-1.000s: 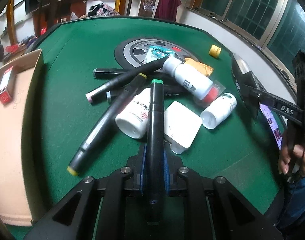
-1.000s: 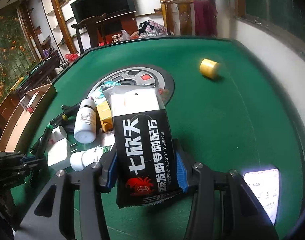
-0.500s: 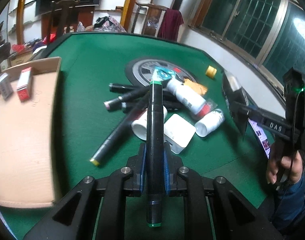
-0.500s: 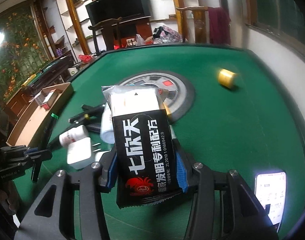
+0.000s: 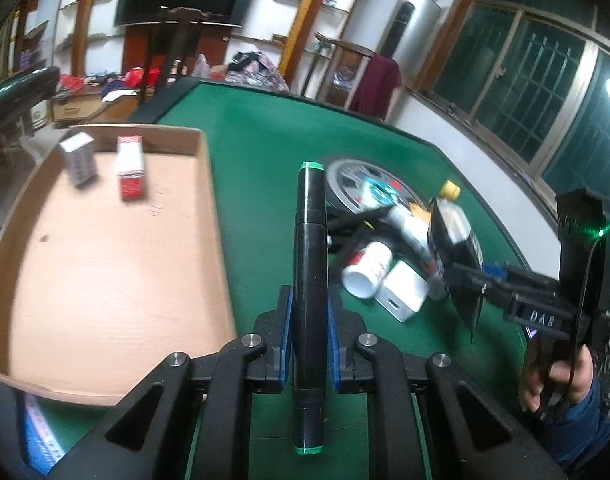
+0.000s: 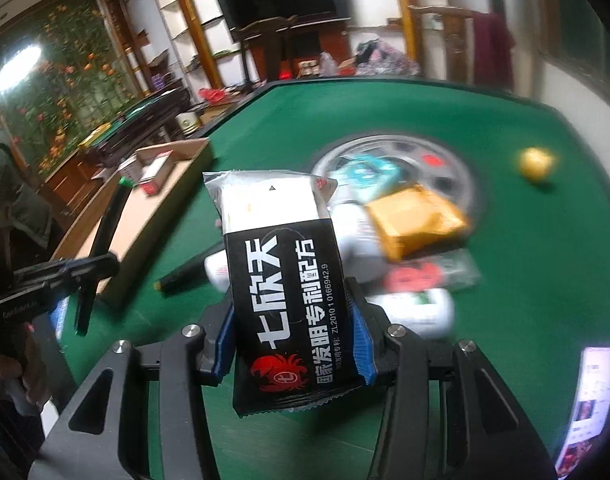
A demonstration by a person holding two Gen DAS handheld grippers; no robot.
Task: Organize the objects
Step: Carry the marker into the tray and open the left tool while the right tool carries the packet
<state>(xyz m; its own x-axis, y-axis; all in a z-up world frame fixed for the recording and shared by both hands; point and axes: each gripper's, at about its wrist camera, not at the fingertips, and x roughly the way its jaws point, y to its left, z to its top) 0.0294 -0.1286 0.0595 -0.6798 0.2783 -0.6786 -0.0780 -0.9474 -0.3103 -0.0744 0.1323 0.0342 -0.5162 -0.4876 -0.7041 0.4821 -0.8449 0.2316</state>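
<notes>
- Marker pen [image 5: 310,280], black, cylindrical, with green bands at both ends, is clamped between the blue pads of the left gripper [image 5: 309,336], whose jaws are nearly shut on its barrel; it points away from the camera above the green felt table [image 5: 265,152].
- Black and white foil sachet [image 6: 283,280], flat, printed with white characters and a red crab, is pinched between the blue pads of the right gripper [image 6: 291,344], jaws part open to its width, and stands up over the table.
- A hand [image 5: 561,380] in a blue sleeve grips the right gripper's handle at the right edge of the left wrist view.
- Just left of the marker lies a shallow brown cardboard tray [image 5: 209,208], with a red and white small box [image 5: 131,168] and a grey and white small box [image 5: 79,158] at its far end.
- To the right, in the middle distance, a loose pile holds a white plastic bottle [image 5: 367,270], a white square block [image 5: 403,290], an orange packet [image 6: 415,220] and more black markers.
- Beyond the pile is a round grey and black centre disc [image 6: 453,168] set in the table, with a teal wrapper [image 6: 363,168] on it.
- Far right on the felt, well apart from the rest, sits a small yellow roll [image 6: 537,162].
- A lit phone screen [image 6: 591,400] lies at the near right table edge.
</notes>
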